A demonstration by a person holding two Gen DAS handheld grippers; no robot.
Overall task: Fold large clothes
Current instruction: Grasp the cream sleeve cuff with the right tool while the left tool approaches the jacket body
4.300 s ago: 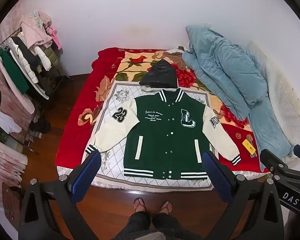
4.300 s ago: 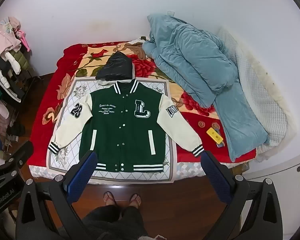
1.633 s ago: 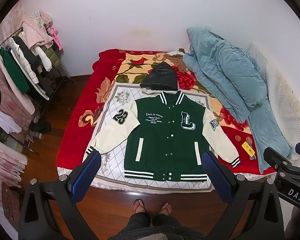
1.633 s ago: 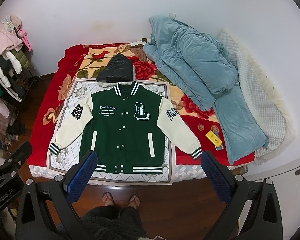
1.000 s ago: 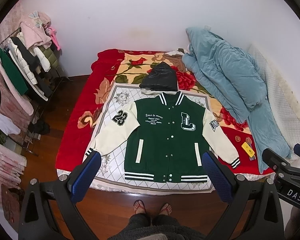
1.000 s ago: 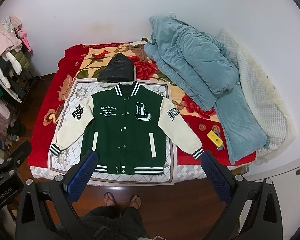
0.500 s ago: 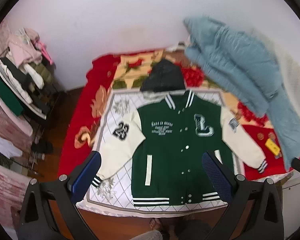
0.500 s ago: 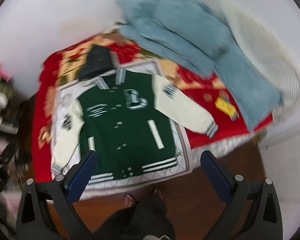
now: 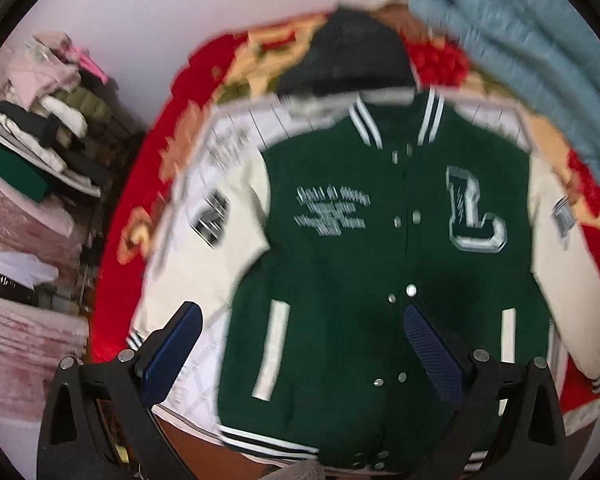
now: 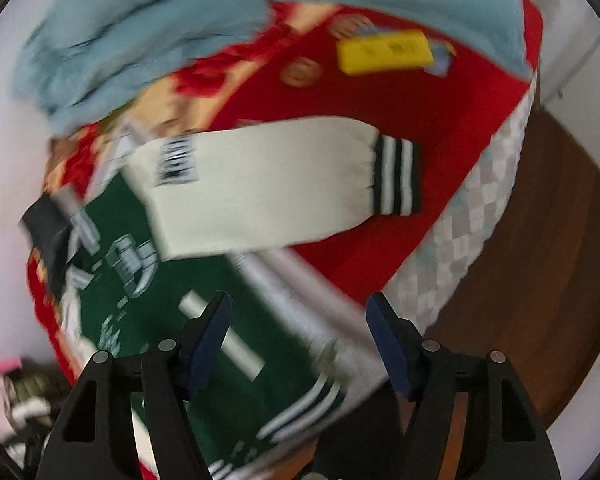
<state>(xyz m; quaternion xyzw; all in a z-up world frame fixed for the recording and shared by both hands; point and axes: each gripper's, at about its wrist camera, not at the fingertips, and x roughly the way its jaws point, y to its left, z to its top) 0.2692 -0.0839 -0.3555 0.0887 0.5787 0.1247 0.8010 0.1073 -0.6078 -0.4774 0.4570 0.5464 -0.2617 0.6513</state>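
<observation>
A green varsity jacket (image 9: 380,264) with cream sleeves and a white "L" lies flat, front up, on the bed. My left gripper (image 9: 300,328) is open above its lower front, holding nothing. In the right wrist view the jacket (image 10: 172,292) appears tilted, and its cream right sleeve (image 10: 268,184) with a striped cuff (image 10: 396,176) lies stretched out on the red blanket. My right gripper (image 10: 298,316) is open and empty above the jacket's lower right edge. Both views are motion-blurred.
A red floral blanket (image 9: 140,208) and a white quilted cloth (image 9: 236,136) cover the bed. A blue quilt (image 10: 148,28) is piled at the far side. A yellow box (image 10: 384,52) lies beyond the cuff. A clothes rack (image 9: 44,136) stands left. Wood floor (image 10: 540,264) borders the bed.
Both grippers have moved down and forward towards the jacket, which now fills the views. The right gripper has swung right and tilted towards the right sleeve. Both stay open.
</observation>
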